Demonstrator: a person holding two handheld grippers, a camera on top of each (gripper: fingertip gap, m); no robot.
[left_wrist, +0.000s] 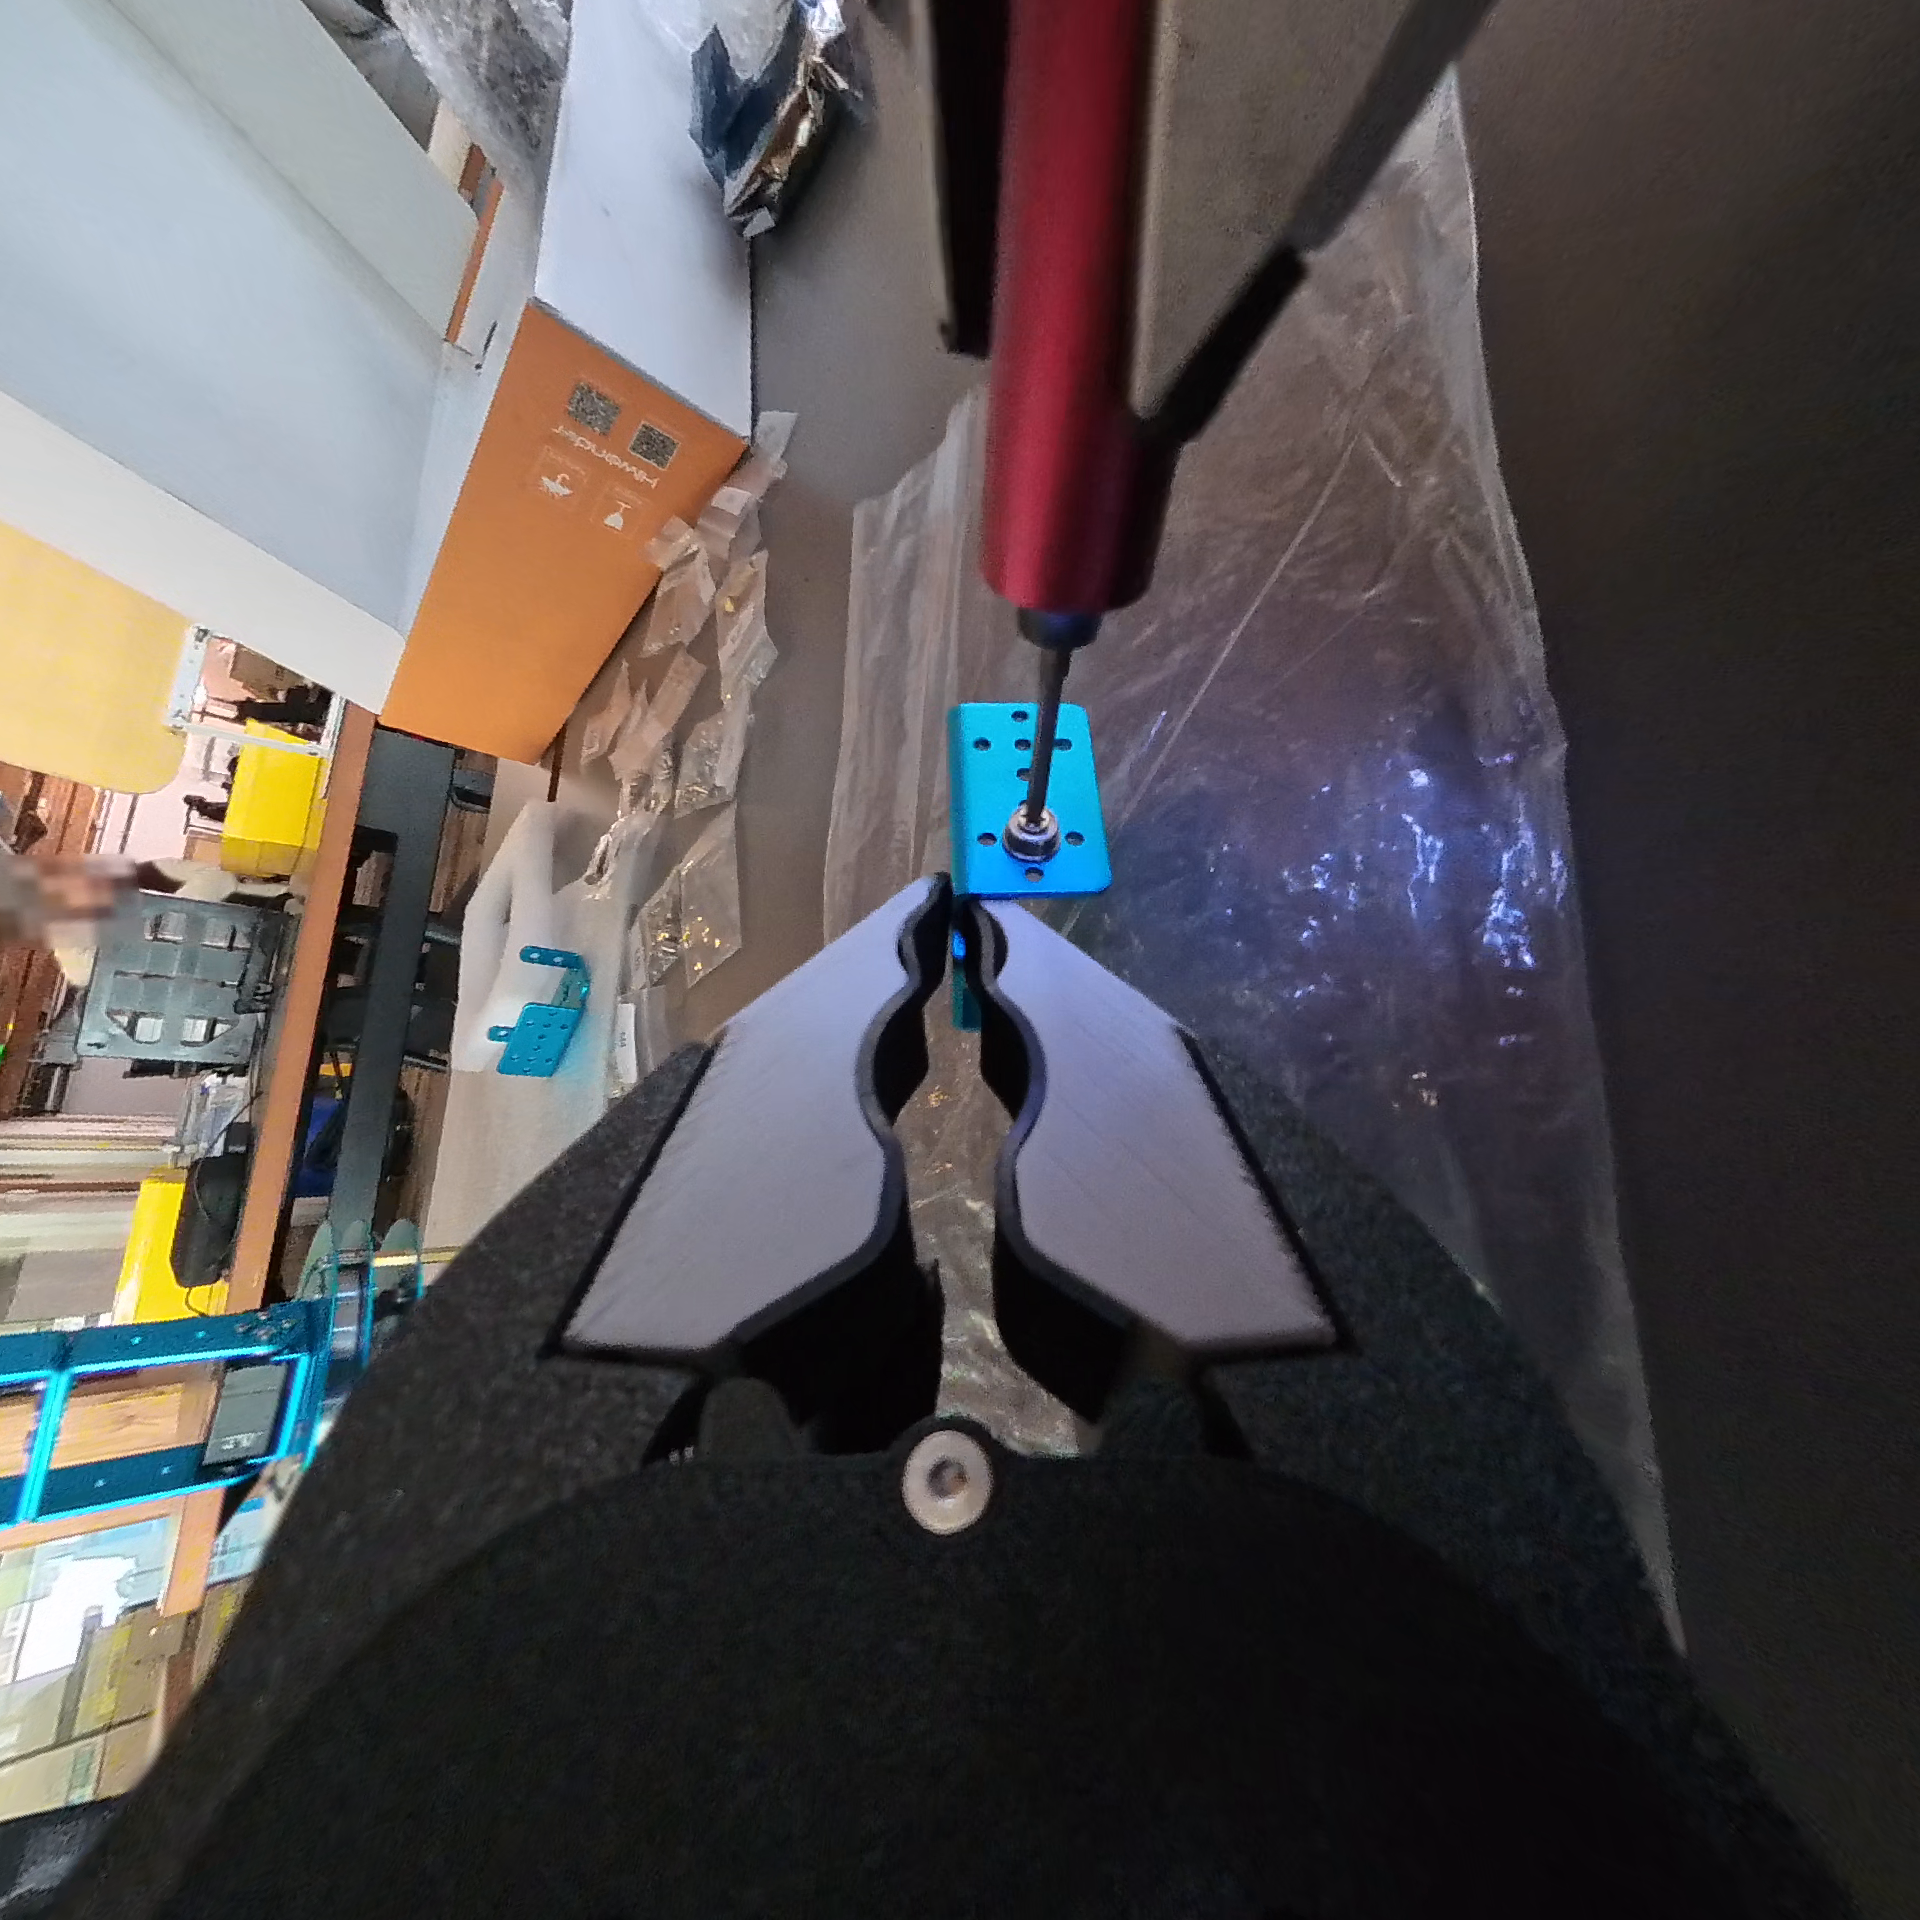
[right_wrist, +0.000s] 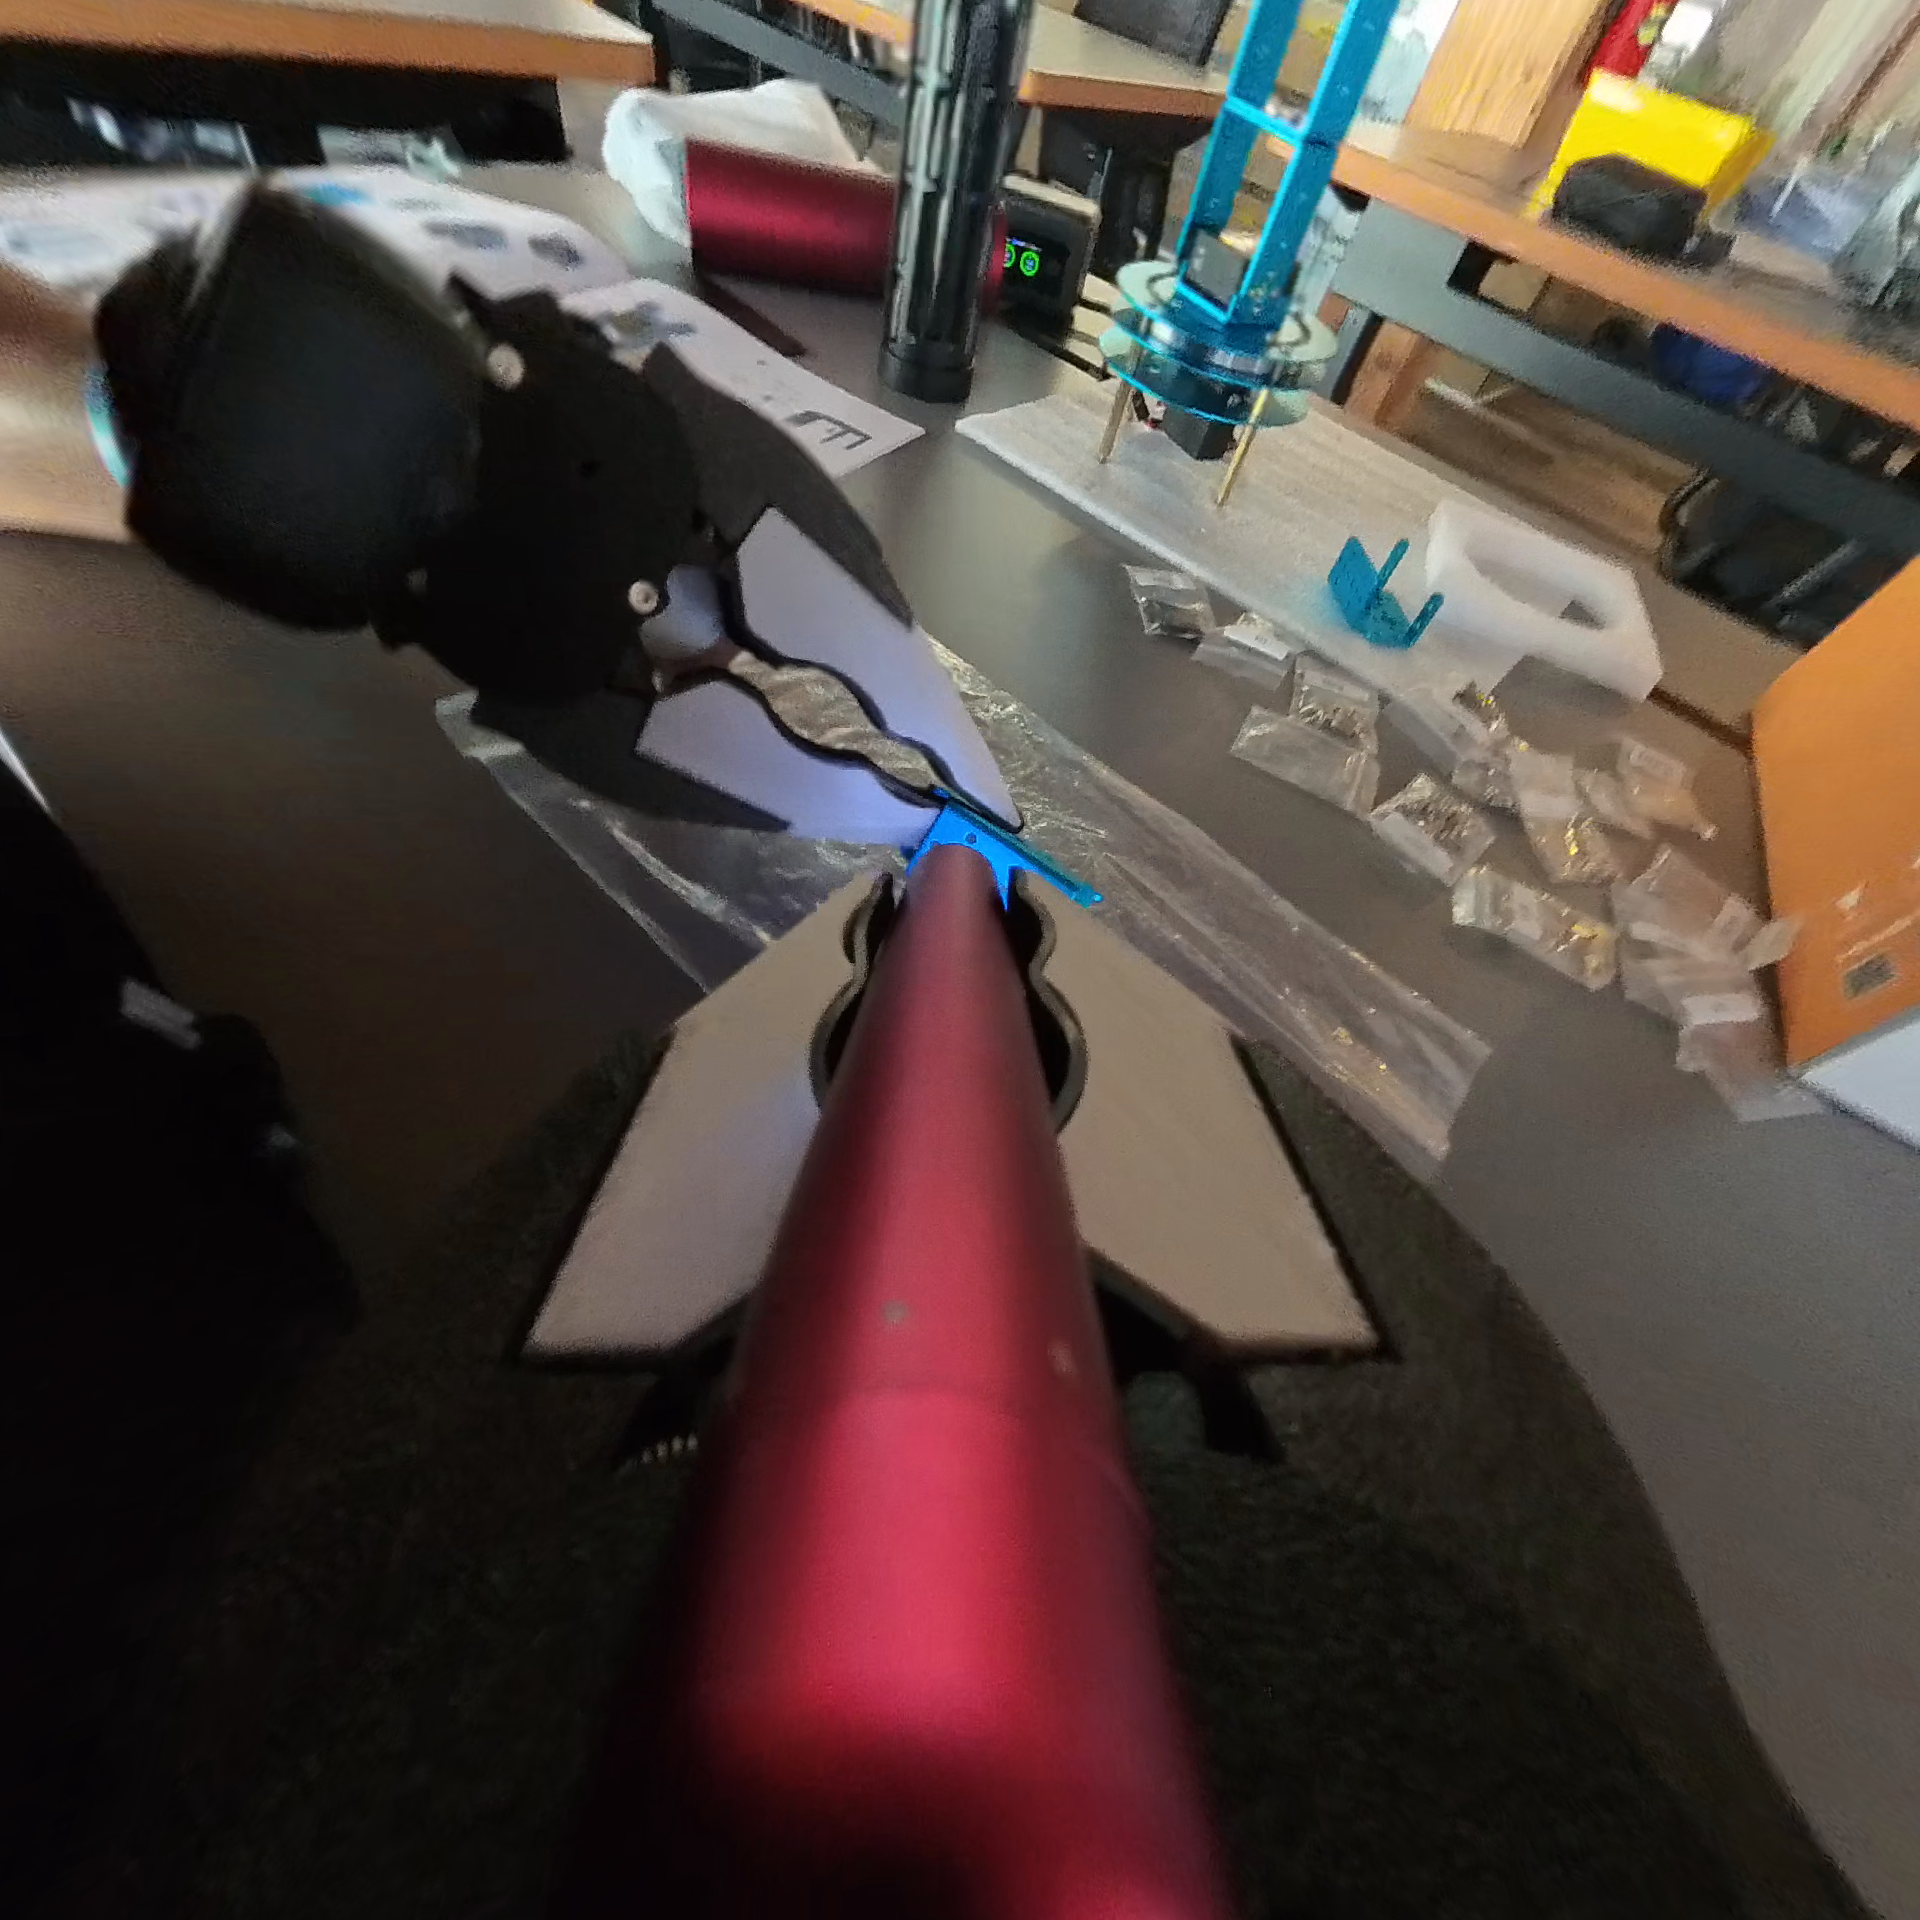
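While my left gripper (left_wrist: 961, 914) pinches the blue bracket (left_wrist: 1029, 800) by its edge, my right gripper (right_wrist: 951, 914) squeezes the red screwdriver (right_wrist: 935, 1351), whose tip sits on the bracket's screw (left_wrist: 1029, 836), above the plastic bag (left_wrist: 1351, 831).

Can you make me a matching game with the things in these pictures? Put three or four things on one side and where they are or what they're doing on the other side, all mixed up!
Things:
1. red screwdriver
2. blue bracket
3. clear plastic sheet
4. small parts bags

Places or states:
A. spread flat on the table under the bracket
B. pinched by its edge in the left gripper
C. scattered beside the orange box
D. clamped in the right gripper, tip on a screw

Pairs: 1-D, 2-B, 3-A, 4-C
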